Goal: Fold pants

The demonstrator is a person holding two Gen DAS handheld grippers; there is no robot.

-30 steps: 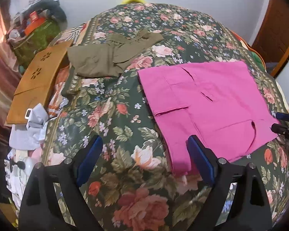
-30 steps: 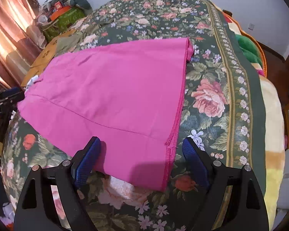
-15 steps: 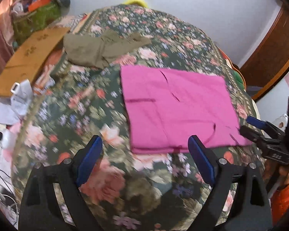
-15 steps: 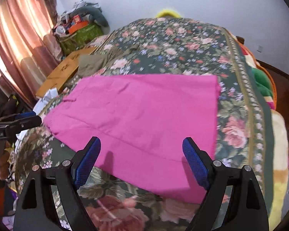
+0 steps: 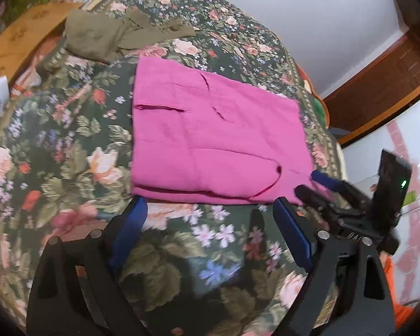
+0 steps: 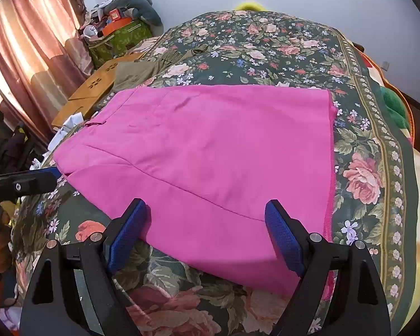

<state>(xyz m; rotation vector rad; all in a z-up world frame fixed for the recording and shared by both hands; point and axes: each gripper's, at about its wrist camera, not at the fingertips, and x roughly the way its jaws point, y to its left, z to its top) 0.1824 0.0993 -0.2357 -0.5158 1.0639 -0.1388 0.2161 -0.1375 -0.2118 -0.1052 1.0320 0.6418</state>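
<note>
Left wrist view: folded pink pants [image 5: 215, 140] on floral bedspread [image 5: 70, 168]; left gripper [image 5: 210, 210] and right gripper [image 6: 207, 218] both gape wide, empty.

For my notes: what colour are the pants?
Bright pink pants, clearest in the right wrist view.

You have no readable text, label, brand or number in either view. A few pale marks sit on the right tool [image 5: 317, 184] body in the left wrist view, too blurred to make out.
</note>
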